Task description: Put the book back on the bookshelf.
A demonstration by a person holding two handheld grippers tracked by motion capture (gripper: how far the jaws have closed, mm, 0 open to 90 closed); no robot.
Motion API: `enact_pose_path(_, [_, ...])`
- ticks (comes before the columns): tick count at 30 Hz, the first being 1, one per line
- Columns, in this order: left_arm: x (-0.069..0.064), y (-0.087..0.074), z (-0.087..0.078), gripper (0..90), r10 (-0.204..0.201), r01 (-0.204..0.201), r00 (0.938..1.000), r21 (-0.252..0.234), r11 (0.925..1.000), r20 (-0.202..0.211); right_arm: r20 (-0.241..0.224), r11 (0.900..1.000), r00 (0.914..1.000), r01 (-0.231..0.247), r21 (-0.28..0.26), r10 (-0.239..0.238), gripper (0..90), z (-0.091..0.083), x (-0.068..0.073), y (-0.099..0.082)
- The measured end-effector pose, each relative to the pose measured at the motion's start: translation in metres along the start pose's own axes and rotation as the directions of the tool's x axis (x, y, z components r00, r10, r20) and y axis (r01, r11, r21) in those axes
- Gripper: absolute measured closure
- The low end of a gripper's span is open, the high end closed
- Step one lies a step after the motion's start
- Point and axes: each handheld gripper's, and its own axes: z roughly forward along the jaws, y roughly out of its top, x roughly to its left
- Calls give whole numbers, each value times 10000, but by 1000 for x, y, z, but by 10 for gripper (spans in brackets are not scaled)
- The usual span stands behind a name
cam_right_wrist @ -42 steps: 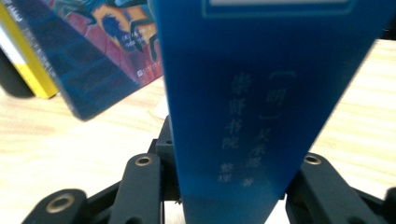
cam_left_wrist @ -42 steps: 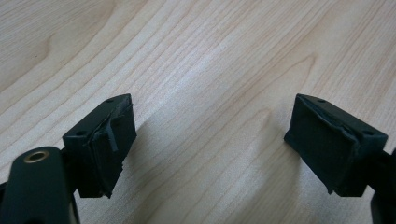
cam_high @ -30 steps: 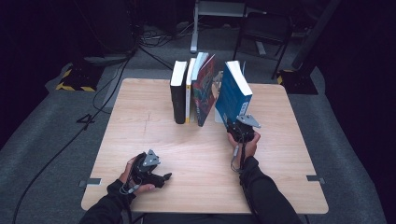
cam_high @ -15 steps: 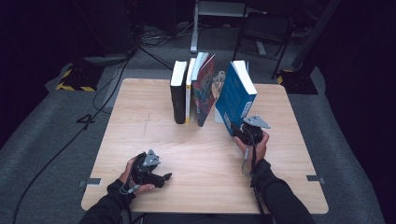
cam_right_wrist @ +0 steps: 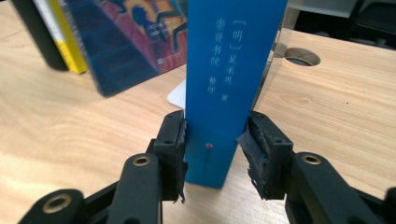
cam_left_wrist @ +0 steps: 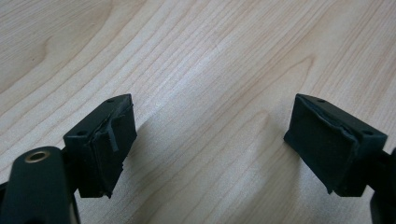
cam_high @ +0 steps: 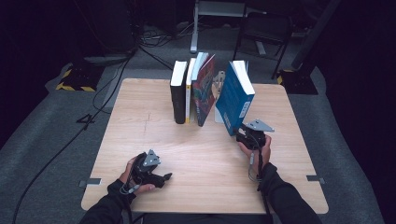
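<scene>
A blue book (cam_high: 236,100) stands tilted on the wooden table (cam_high: 140,135), apart from the row to its left. My right gripper (cam_high: 241,134) holds the bottom of its spine. In the right gripper view the blue book (cam_right_wrist: 224,70) sits between the two pads of the right gripper (cam_right_wrist: 212,149); the jaws have just been closing and now press on both sides. My left gripper (cam_high: 164,177) rests low near the front left of the table. Its jaws stand wide apart over bare wood, with nothing between the left gripper's (cam_left_wrist: 210,144) pads.
A black book (cam_high: 178,95), a thin yellow-and-white book (cam_high: 189,88) and a book with a colourful cover (cam_high: 204,91) stand in a row at the back middle. A white bookend (cam_high: 217,116) sits behind the blue book. A cable hole (cam_right_wrist: 302,56) lies in the tabletop.
My right hand has shifted a little to the right with the blue book's lower end. The left hand has stayed where it was.
</scene>
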Motion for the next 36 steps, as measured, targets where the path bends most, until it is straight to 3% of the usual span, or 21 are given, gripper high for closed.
enact_pose_path(6, [0,0,0,157,17,-18,10000,15,10000,31,451,9998,9988,-203,-2,203,613,11,1,6])
enact_pose_path(20, [0,0,0,156,-11,11,10000,21,10000,65,731,9977,9951,-675,63,669,611,29,4,17])
enact_pose_path(30, [0,0,0,156,3,-3,10000,17,10000,55,623,9982,9967,-533,270,515,588,29,3,19])
enact_pose_path(34, [0,0,0,156,1,-1,10000,18,10000,58,150,9965,9993,-358,750,347,505,24,-3,22])
enact_pose_path(36, [0,0,0,155,1,-1,10000,19,10000,58,133,9963,9998,-145,852,134,481,22,-5,23])
